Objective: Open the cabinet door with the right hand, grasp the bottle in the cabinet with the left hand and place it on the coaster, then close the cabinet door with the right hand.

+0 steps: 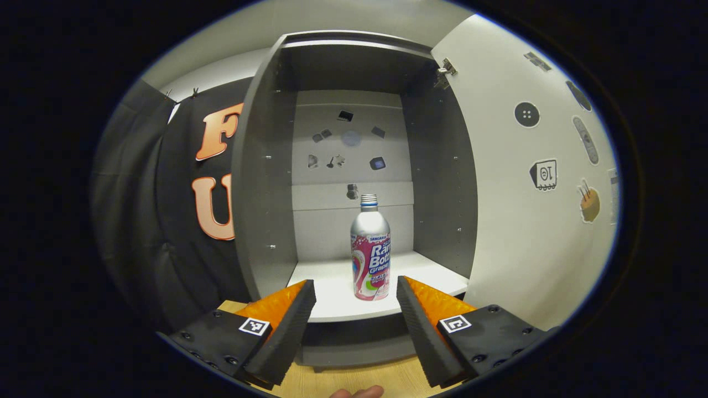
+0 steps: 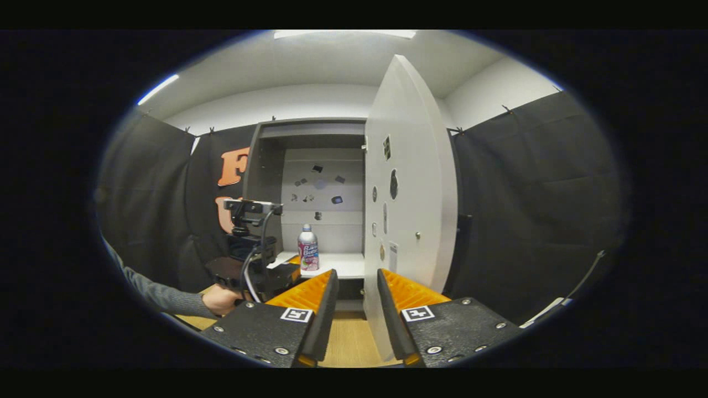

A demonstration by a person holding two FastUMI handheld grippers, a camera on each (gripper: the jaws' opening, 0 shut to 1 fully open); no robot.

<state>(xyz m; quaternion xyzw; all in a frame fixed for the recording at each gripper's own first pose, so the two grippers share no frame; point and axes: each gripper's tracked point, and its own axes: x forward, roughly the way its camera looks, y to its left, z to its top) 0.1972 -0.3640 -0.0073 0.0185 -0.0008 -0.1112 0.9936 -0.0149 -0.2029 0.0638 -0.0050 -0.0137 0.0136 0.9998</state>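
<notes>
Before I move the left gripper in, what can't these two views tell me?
- Bottle back: left gripper view, hidden by its own body.
- Door outer face: right gripper view, turned away.
- Stickers on cabinet back wall: right gripper view, too small.

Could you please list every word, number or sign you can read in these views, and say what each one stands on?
Bottle: its label carries print, but it curves away and is cut off, so no reliable quote.
Sticker on the open cabinet door: a drawn figure with marks too blurred to read.
Square marker: a coded pattern, no text.
Stickers on the cabinet's back wall: too small to read.
</notes>
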